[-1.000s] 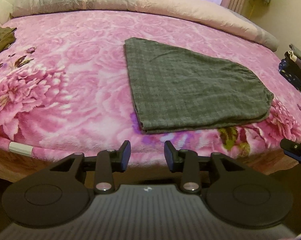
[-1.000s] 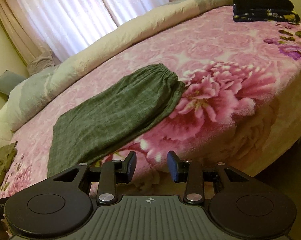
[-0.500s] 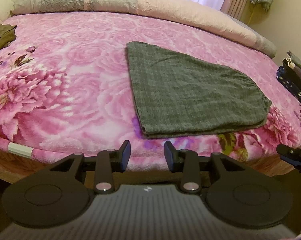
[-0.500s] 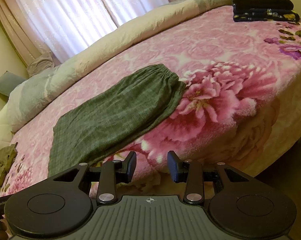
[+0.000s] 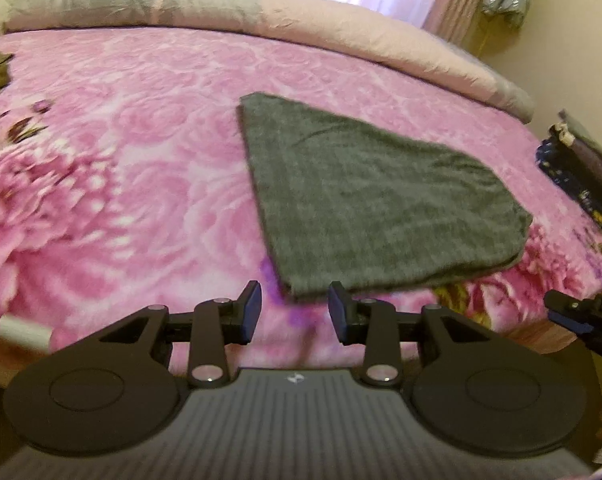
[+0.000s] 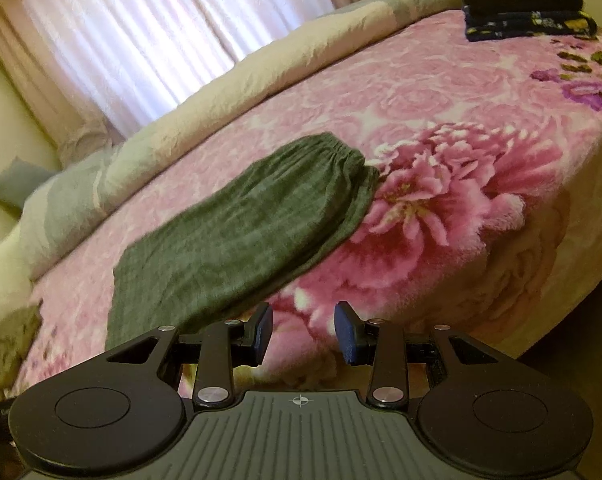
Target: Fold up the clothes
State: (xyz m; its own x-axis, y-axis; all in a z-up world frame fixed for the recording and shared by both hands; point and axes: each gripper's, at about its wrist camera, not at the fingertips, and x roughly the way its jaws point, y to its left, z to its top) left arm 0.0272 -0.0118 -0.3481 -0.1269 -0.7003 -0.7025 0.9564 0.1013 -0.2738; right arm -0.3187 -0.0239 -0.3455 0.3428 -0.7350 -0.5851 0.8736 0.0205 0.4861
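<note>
grey-green garment lies flat, folded, on pink floral blanket, near front bed edge. elastic waistband end points toward stack of folded clothes at far corner, well apart. left gripper: jaws released, empty, just short of garment's near corner. right gripper: jaws released, empty, near garment's front edge. olive cloth crumpled at opposite end of bed. rolled duvet along far side.
</note>
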